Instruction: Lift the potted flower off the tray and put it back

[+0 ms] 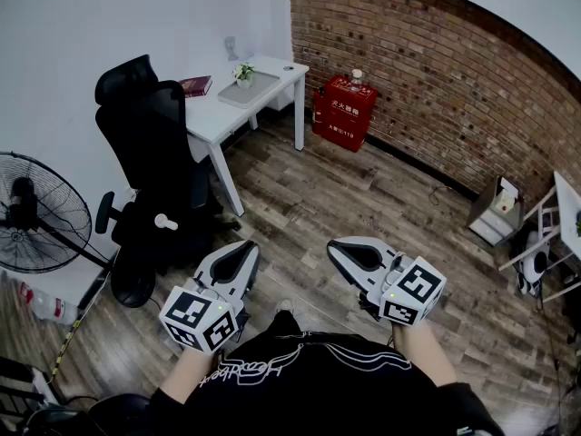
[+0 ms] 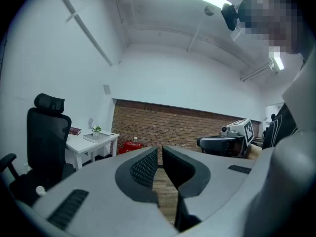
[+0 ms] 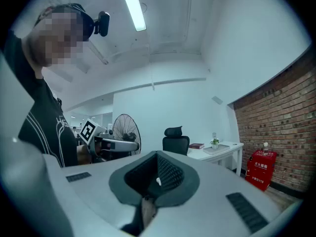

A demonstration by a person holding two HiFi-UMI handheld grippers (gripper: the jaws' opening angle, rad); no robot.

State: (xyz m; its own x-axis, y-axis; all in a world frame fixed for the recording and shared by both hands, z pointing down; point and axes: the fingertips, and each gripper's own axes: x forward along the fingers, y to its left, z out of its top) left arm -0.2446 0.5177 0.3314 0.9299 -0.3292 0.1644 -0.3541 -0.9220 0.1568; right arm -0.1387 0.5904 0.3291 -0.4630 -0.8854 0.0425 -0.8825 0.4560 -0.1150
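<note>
Wooden planks run to a brick wall (image 1: 436, 80), and a white worktop (image 1: 277, 69) stands in the corner. On the worktop, the potted flower (image 1: 243, 73) stands at the back of a grey tray (image 1: 252, 92). Both grippers hang well short of the worktop with nothing in them. The left gripper (image 1: 243, 248) has its jaws a narrow slit apart, and the right gripper (image 1: 338, 248) has its jaws pressed together.

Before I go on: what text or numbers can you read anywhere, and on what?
"119": on the red box; the characters above it are too small to read.
Script print on the black shirt: unreadable.
Red book cover: too small to read.
</note>
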